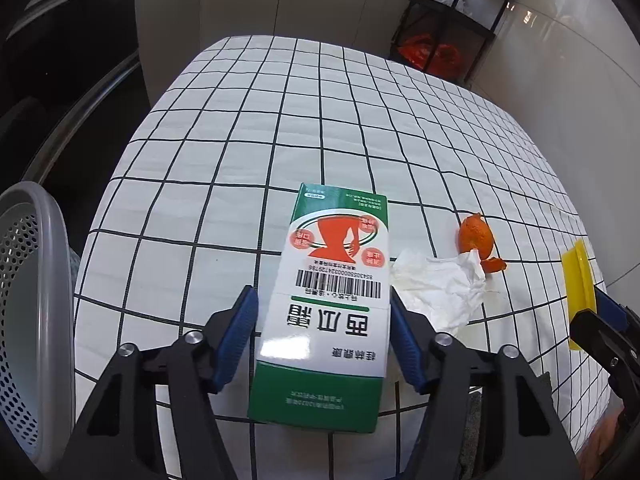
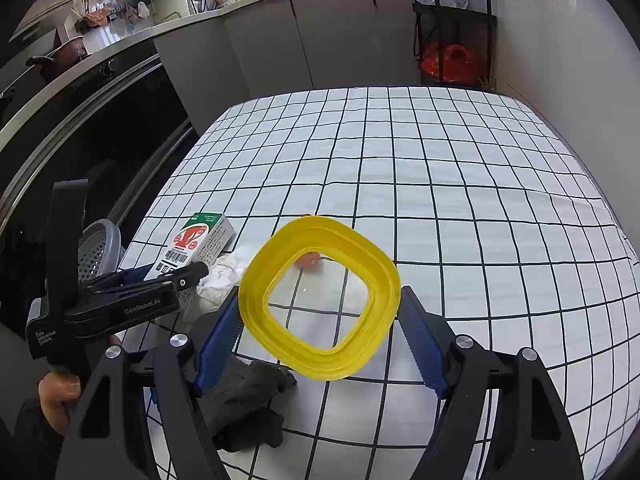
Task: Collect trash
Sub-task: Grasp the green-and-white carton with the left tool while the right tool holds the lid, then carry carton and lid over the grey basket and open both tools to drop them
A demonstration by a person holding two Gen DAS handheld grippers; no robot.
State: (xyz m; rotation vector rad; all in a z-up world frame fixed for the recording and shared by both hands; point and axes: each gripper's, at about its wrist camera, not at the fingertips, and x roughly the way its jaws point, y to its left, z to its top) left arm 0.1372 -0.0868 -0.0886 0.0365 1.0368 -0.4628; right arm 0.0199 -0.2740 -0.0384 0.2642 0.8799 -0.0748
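My left gripper (image 1: 324,314) is shut on a green and white medicine box (image 1: 332,300), its blue pads against the box's two sides; the box also shows in the right wrist view (image 2: 196,244). A crumpled white tissue (image 1: 436,288) lies just right of the box, with orange peel (image 1: 476,240) beyond it. My right gripper (image 2: 318,312) is shut on a yellow square ring-shaped lid (image 2: 320,298), held tilted above the checked tablecloth (image 2: 440,184). The peel (image 2: 308,259) shows through the ring's opening. The tissue (image 2: 220,276) lies between the two grippers.
A grey perforated basket (image 1: 28,312) stands at the table's left edge, also in the right wrist view (image 2: 98,250). A dark grey cloth (image 2: 248,404) lies under my right gripper. Kitchen cabinets (image 2: 300,44) and a black shelf with an orange bag (image 2: 452,60) stand behind the table.
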